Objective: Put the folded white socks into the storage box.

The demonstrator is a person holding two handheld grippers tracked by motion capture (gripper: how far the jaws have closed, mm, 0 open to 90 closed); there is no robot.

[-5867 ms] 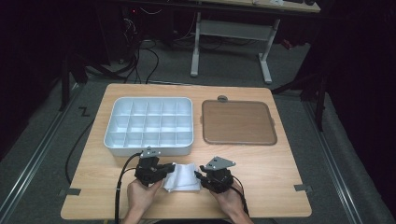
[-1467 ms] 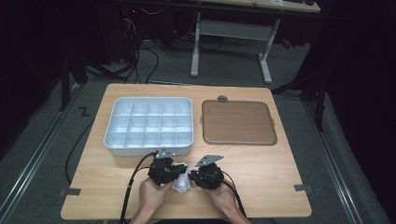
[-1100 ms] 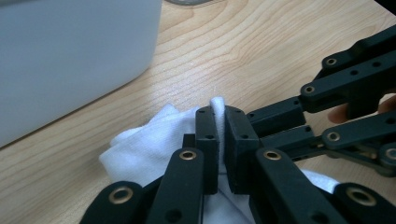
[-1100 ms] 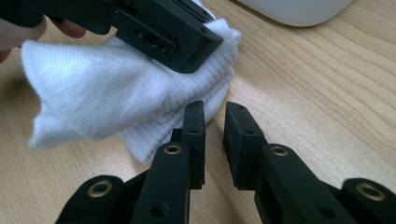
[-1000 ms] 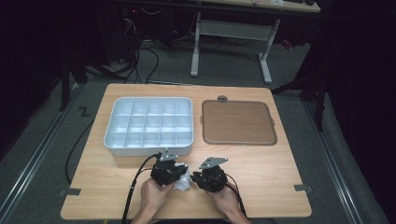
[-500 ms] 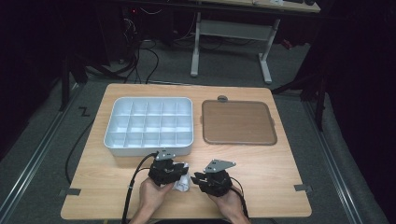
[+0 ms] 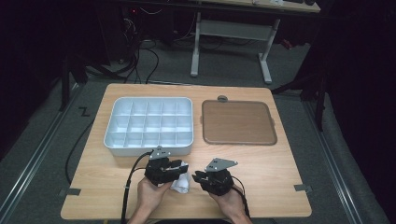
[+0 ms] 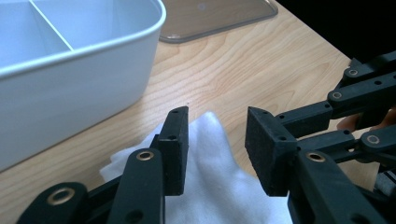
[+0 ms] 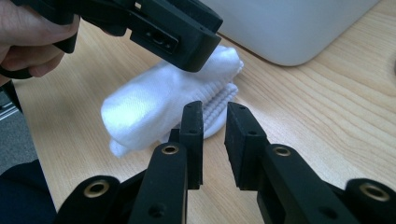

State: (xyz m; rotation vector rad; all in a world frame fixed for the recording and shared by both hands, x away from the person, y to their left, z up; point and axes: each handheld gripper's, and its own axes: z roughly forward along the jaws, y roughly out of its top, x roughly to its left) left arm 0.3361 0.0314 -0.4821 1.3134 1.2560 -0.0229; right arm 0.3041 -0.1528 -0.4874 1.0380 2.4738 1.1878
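Note:
A folded white cloth (image 7: 181, 183) (image 9: 154, 107) lies on the wooden table near its front edge. My left gripper (image 7: 183, 167) hovers just over it. In the left gripper view its jaws (image 8: 217, 123) have just been opening and stand apart, with the cloth (image 8: 205, 158) between and below them, pads off it. My right gripper (image 7: 196, 176) is a little to the right of the cloth. Its jaws (image 9: 215, 109) have just closed a bit and keep a narrow gap with nothing in it.
A white compartment tray (image 7: 122, 144) (image 8: 70, 79) (image 9: 289, 28) stands just behind the grippers. A brown lid (image 7: 237, 122) (image 8: 210, 18) lies at the back right. The person's hand (image 9: 28, 37) holds the left gripper.
The cloth, earlier spread between both grippers, now lies folded. The left jaws have opened off it. The right gripper has drawn away to the right and risen slightly.

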